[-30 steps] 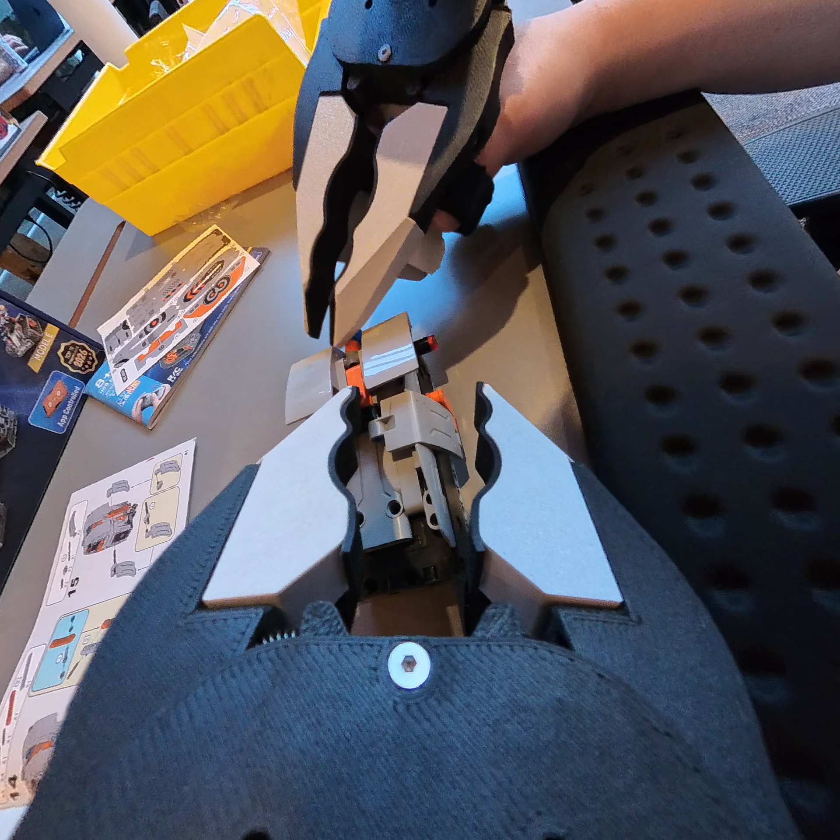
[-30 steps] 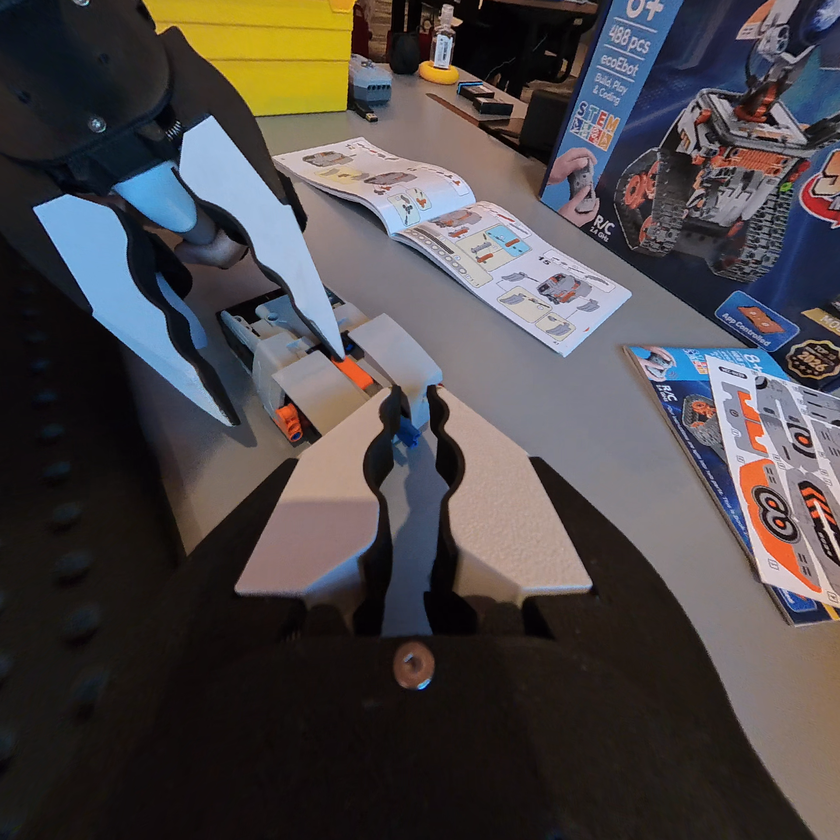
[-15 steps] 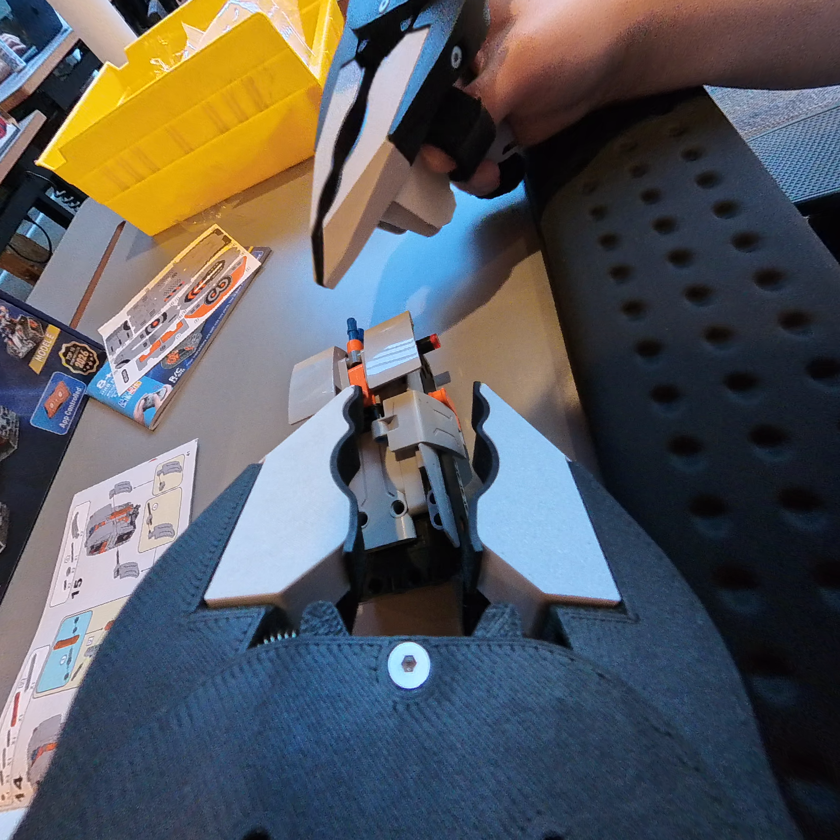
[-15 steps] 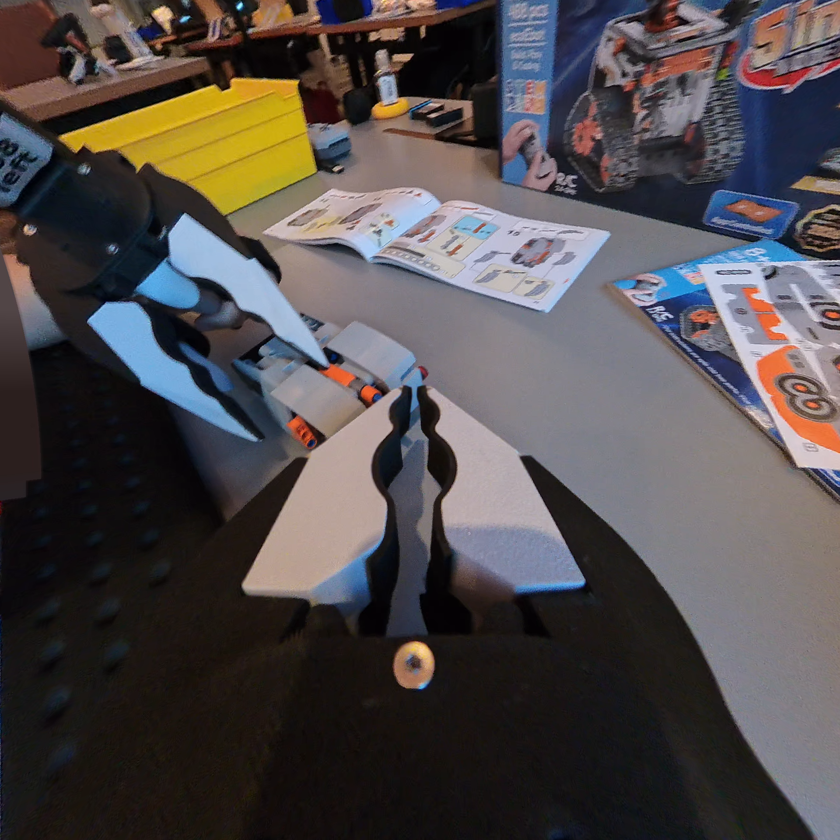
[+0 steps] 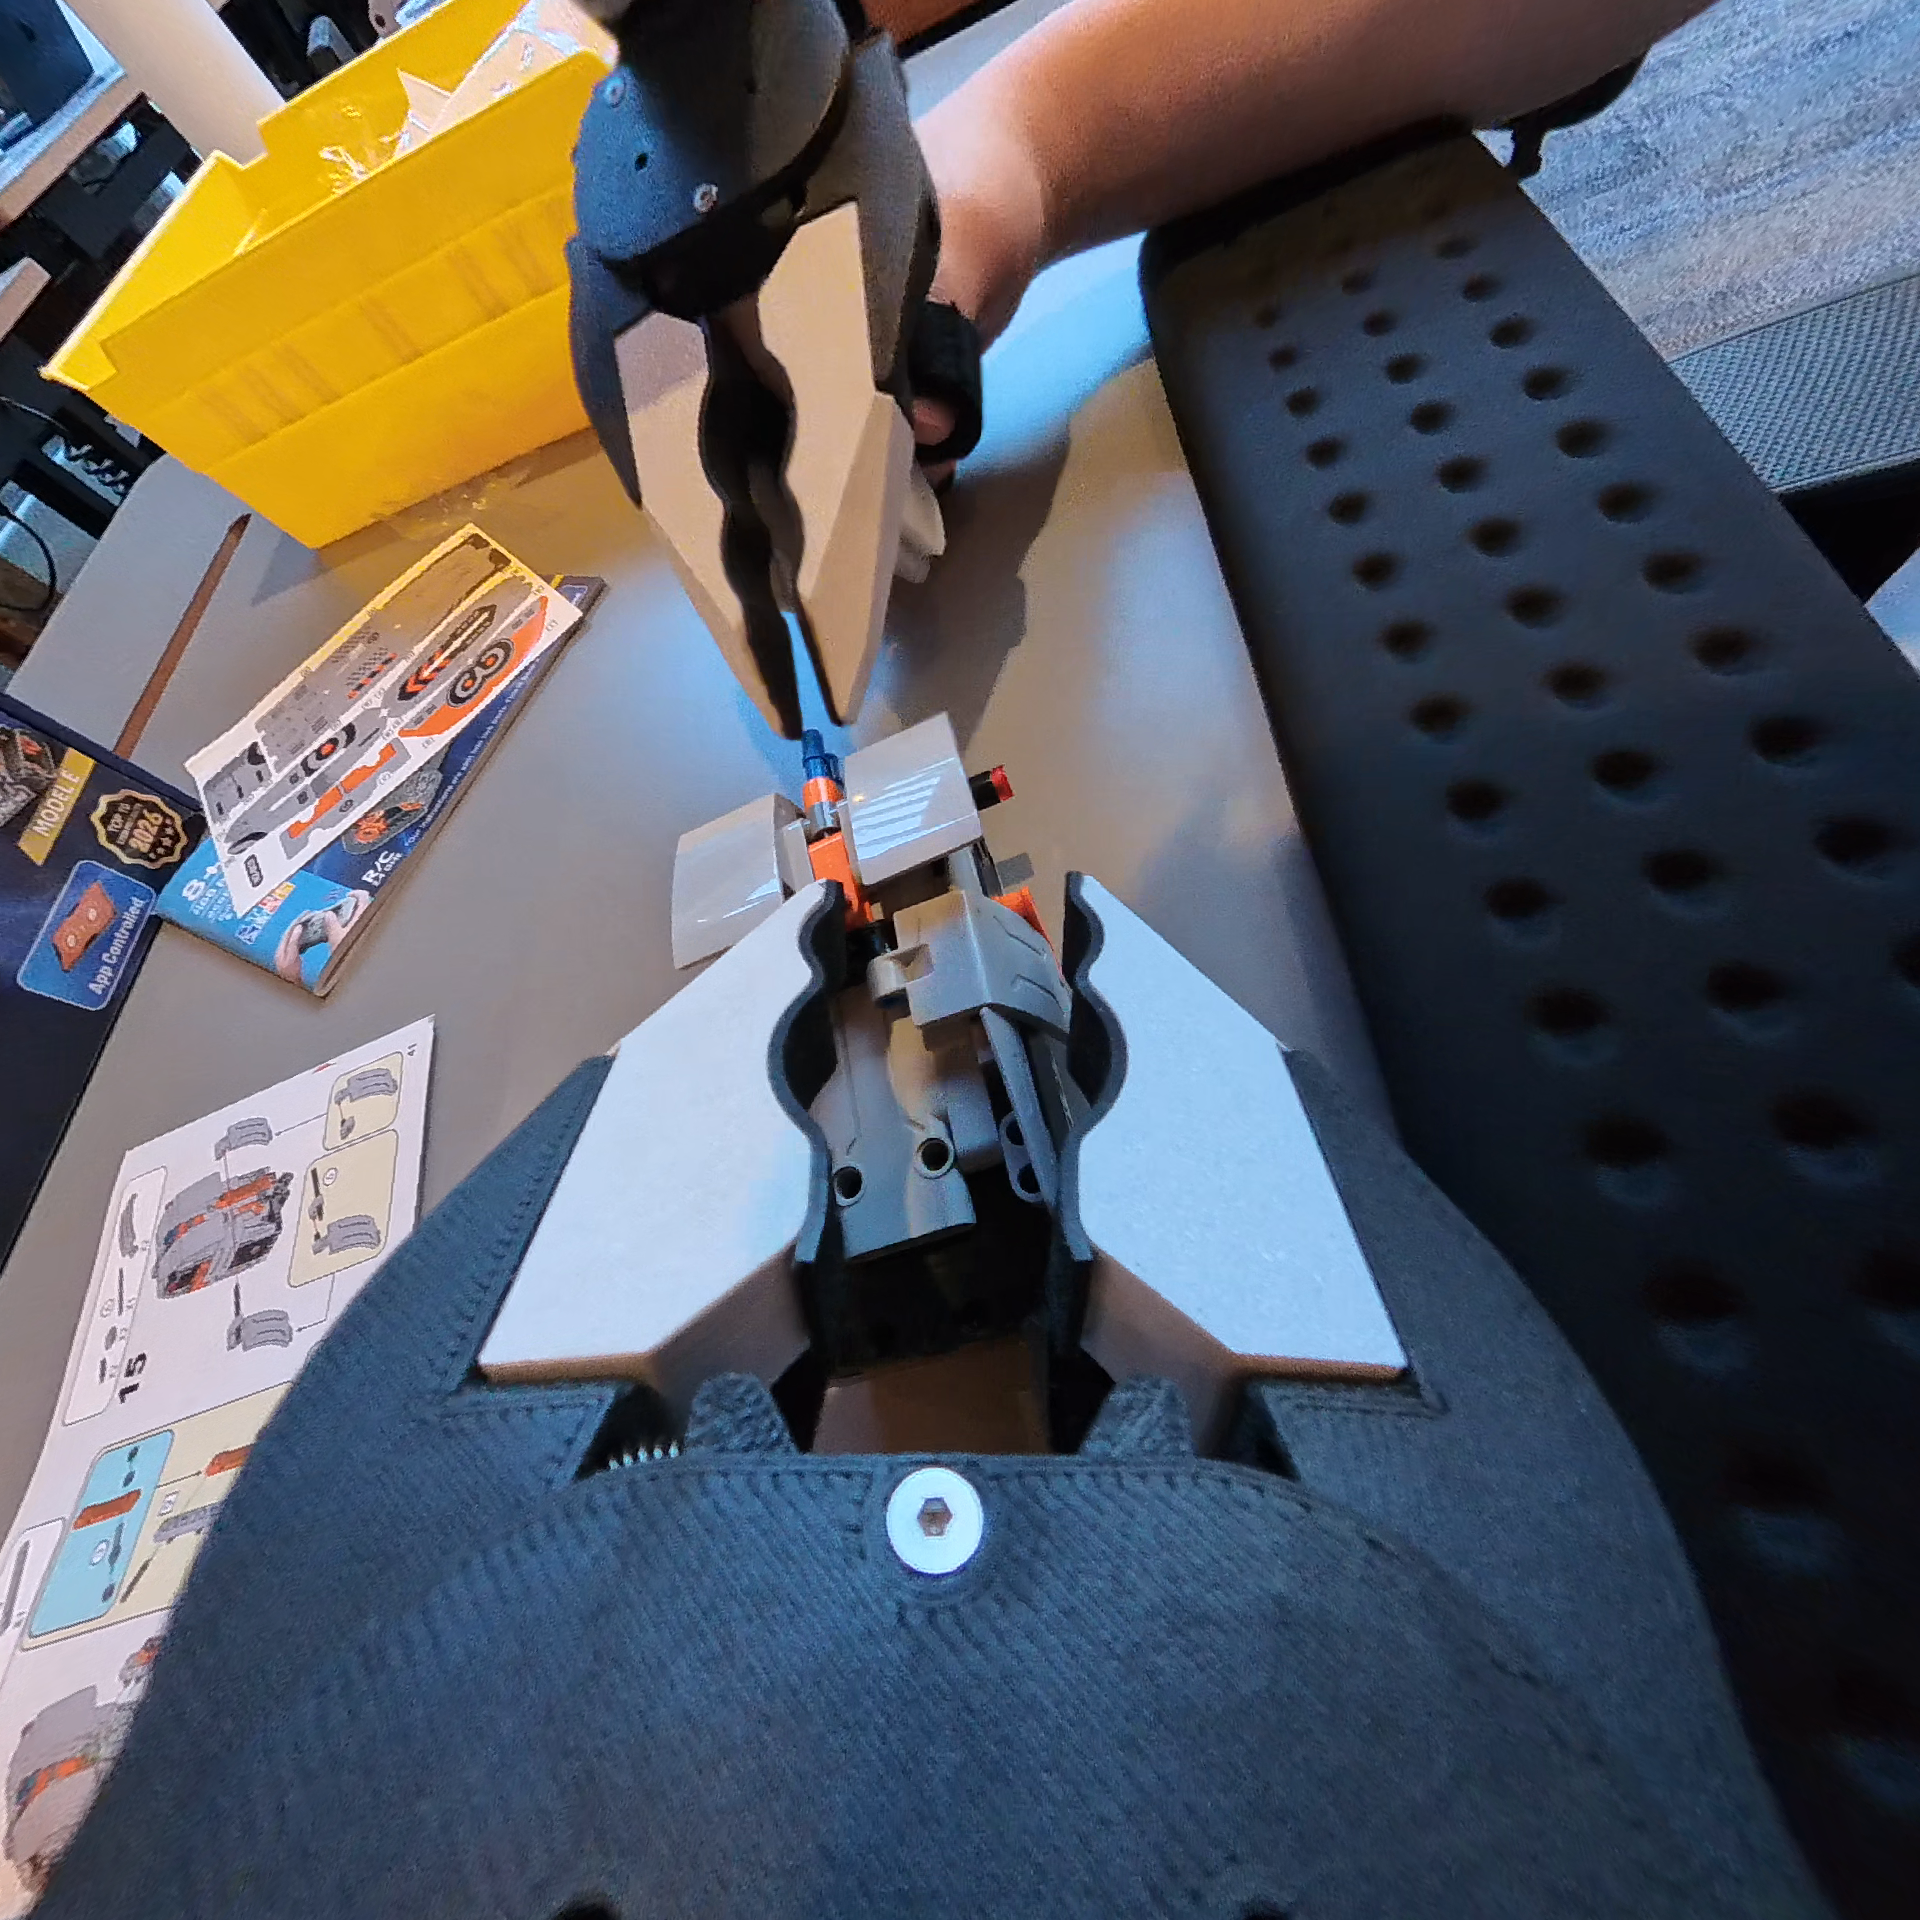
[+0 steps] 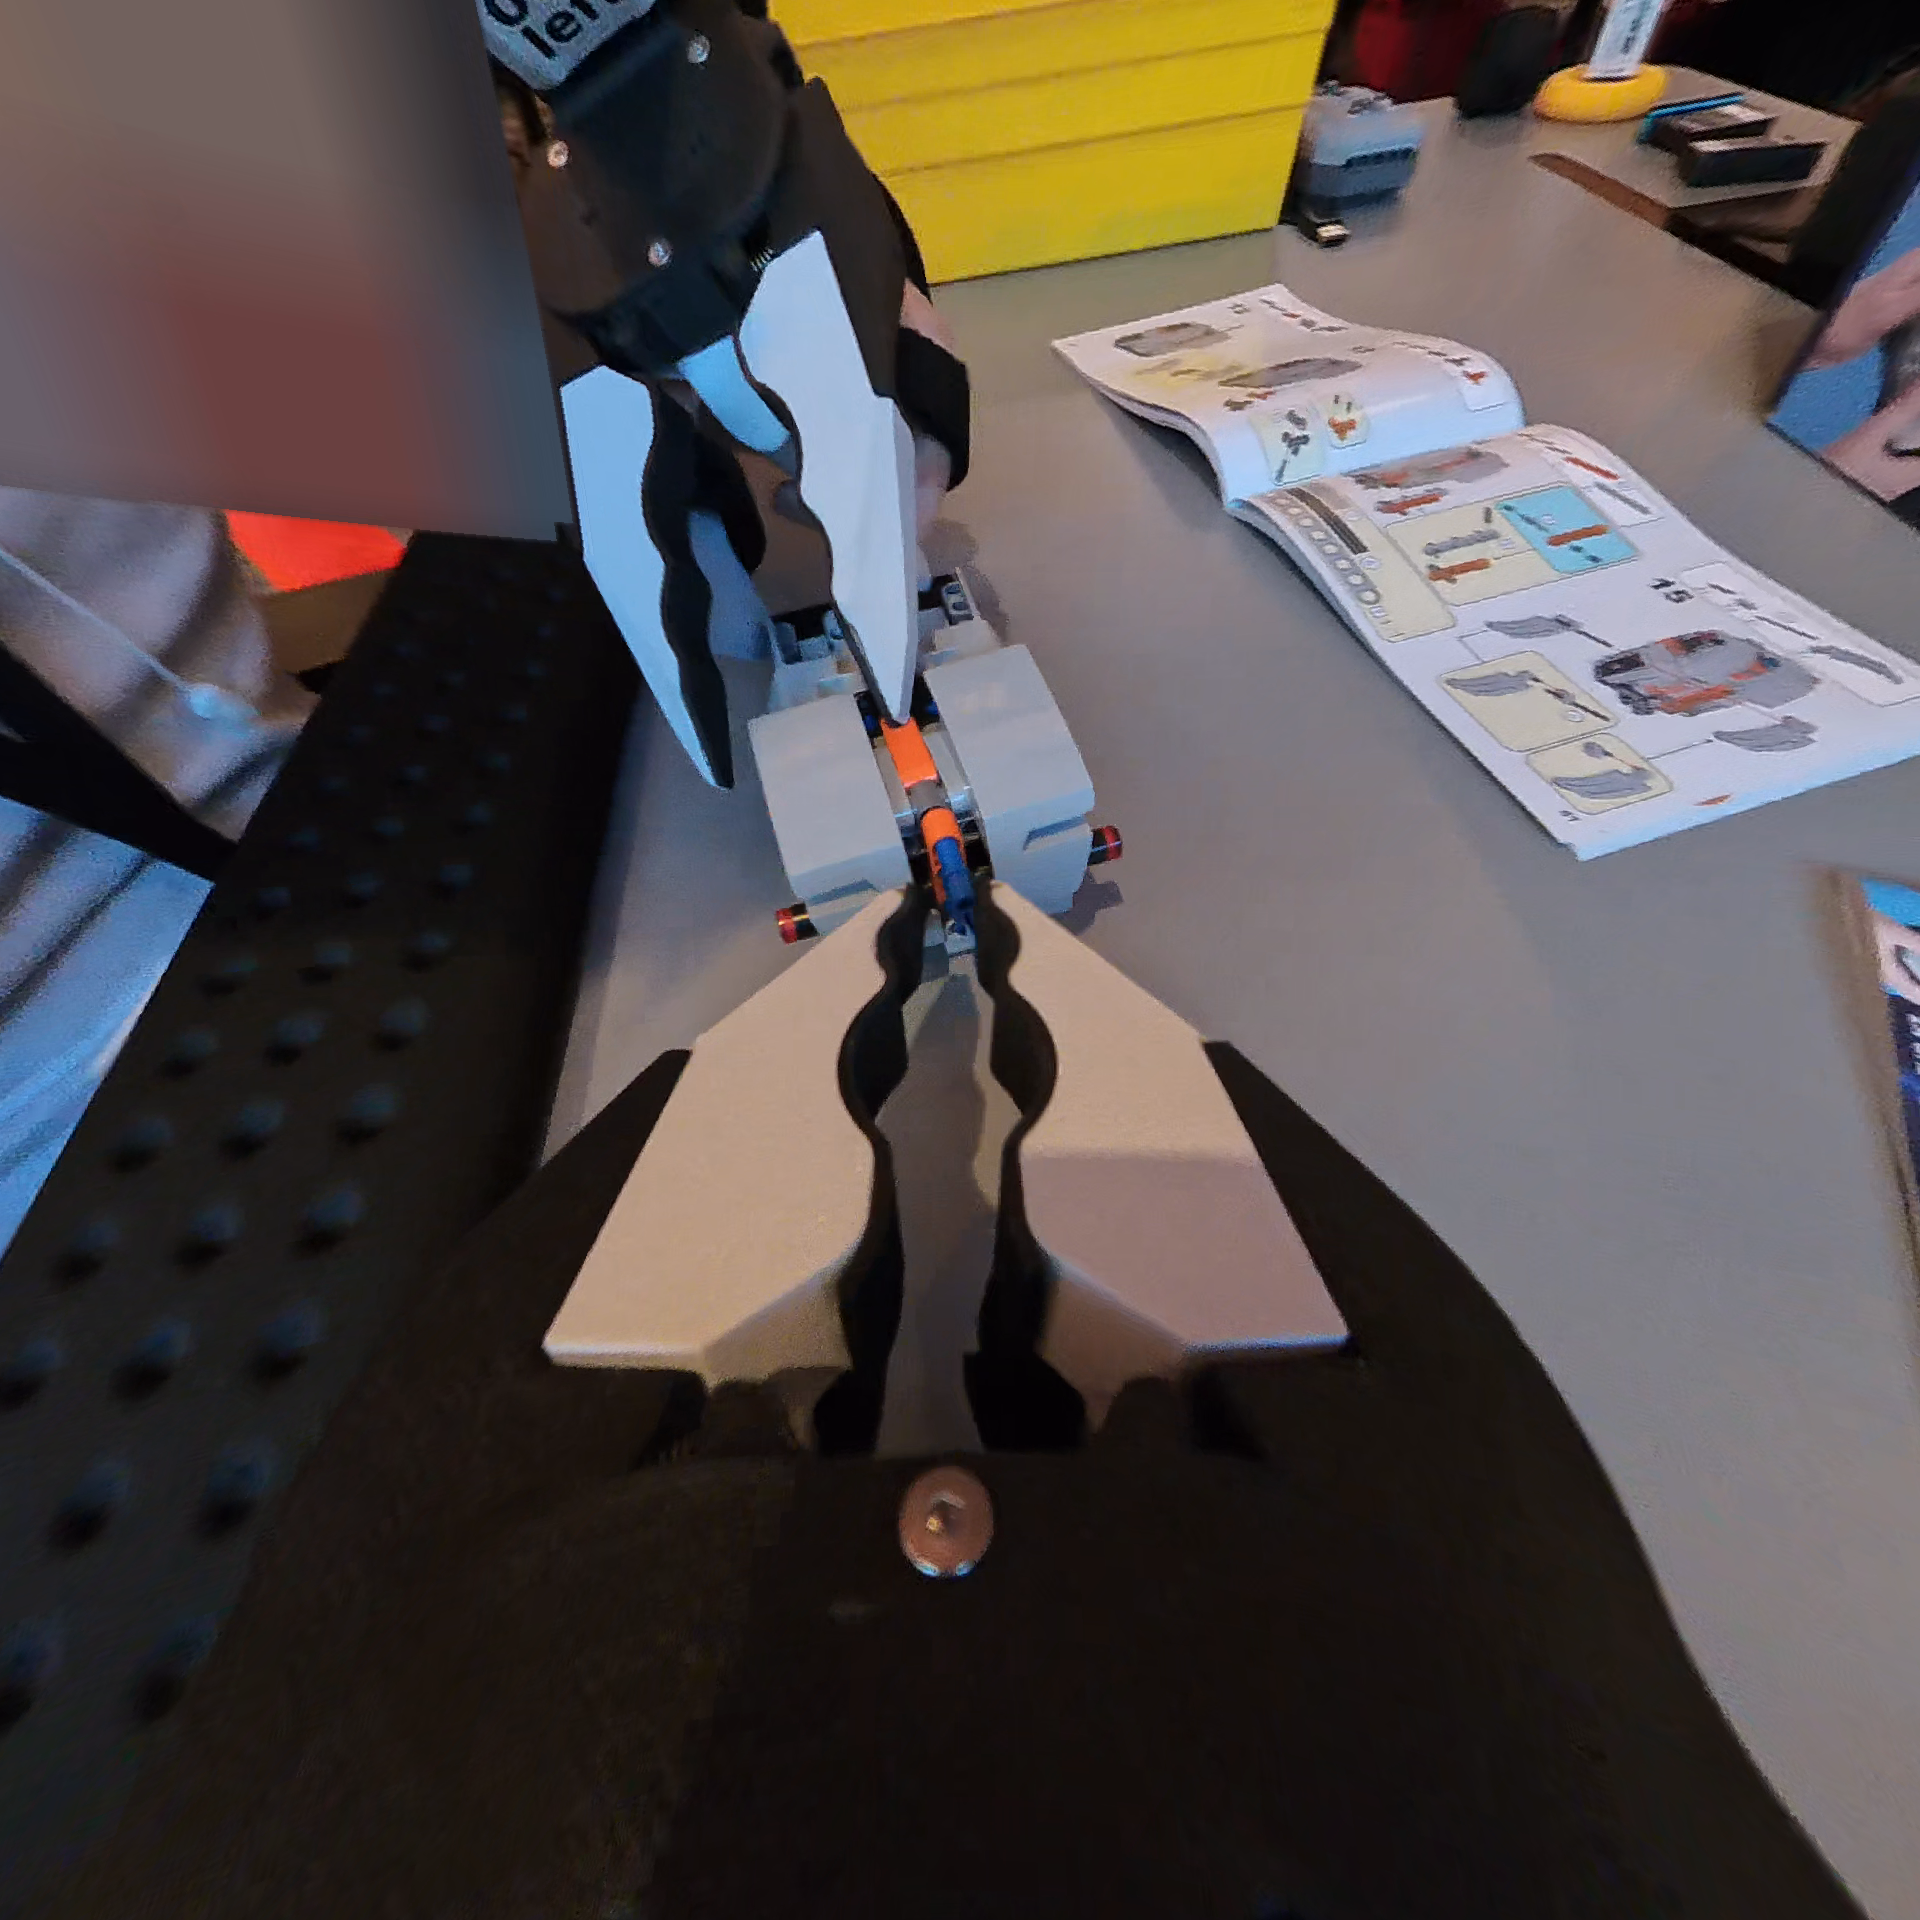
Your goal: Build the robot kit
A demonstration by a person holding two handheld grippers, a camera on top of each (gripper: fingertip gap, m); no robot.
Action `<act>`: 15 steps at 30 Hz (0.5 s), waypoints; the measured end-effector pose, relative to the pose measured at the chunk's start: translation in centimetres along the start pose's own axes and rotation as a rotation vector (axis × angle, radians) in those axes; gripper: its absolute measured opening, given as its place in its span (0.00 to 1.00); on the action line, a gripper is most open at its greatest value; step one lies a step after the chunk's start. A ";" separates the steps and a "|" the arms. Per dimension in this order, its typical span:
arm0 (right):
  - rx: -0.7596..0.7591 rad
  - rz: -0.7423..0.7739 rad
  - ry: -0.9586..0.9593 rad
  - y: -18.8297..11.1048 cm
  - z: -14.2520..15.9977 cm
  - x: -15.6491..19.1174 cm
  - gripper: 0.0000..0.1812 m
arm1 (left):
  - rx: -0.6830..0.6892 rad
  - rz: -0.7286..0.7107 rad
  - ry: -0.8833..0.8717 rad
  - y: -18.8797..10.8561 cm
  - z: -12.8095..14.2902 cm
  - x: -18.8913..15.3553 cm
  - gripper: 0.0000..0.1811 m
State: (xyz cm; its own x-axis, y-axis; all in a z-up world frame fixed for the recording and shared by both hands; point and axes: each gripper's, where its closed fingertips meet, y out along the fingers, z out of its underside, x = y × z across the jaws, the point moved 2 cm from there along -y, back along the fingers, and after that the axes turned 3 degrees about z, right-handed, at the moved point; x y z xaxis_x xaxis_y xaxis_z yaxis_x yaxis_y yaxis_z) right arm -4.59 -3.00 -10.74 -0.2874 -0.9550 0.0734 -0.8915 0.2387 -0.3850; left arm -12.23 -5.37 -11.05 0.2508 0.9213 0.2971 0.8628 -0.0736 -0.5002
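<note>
Grey and orange bricks make up the model [image 5: 914,1039] lying on the grey table [image 5: 520,935] in the left wrist view, where the left gripper [image 5: 945,904] has its jaws spread around the model's body, each finger against a side. The right gripper [image 5: 810,717], held by a hand [image 5: 997,208], comes down from above with its jaws nearly together at a blue pin [image 5: 818,758] sticking out of the model's far end. A yellow bin [image 5: 343,312], a sticker sheet [image 5: 384,686] on a booklet, an open manual [image 5: 208,1299] and a black perforated panel [image 5: 1558,727] surround them.

In the right wrist view, the right gripper [image 6: 951,914] pinches the blue pin [image 6: 951,862] between its fingertips. The left gripper [image 6: 810,727] straddles the model [image 6: 914,779] from behind. The manual [image 6: 1507,582] lies open to the right, the bin [image 6: 1060,135] beyond.
</note>
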 end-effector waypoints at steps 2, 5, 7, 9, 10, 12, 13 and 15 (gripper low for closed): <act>0.000 0.004 -0.018 -0.1 0.0 -0.5 0.03 | -0.001 0.005 0.007 0.0 0.0 0.0 0.23; 0.007 -0.019 -0.045 0.1 0.0 -0.4 0.05 | -0.005 0.015 0.012 0.0 0.0 -0.1 0.23; 0.019 -0.042 -0.047 0.4 0.0 -0.2 0.04 | -0.013 0.025 0.014 -0.1 0.1 -0.1 0.24; 0.020 -0.046 -0.059 0.5 0.0 -0.2 0.01 | -0.020 0.032 0.010 -0.1 0.1 -0.1 0.24; 0.020 -0.053 -0.060 0.5 0.0 -0.2 0.01 | -0.024 0.035 0.003 -0.1 0.1 -0.1 0.24; 0.020 -0.068 -0.049 0.5 0.0 -0.2 0.01 | -0.027 0.040 0.001 -0.1 0.1 -0.1 0.24; 0.020 -0.074 -0.044 0.5 0.0 -0.2 0.01 | -0.026 0.039 -0.002 -0.1 0.1 -0.1 0.24; 0.022 -0.084 -0.038 0.6 0.0 -0.3 0.01 | -0.015 0.023 0.012 -0.1 0.1 0.0 0.26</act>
State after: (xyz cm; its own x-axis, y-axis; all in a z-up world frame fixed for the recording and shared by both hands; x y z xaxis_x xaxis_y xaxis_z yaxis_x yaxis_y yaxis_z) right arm -5.02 -2.60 -10.98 -0.1982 -0.9776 0.0711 -0.9040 0.1543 -0.3987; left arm -12.37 -5.36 -11.14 0.2755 0.9147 0.2958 0.8634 -0.1002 -0.4944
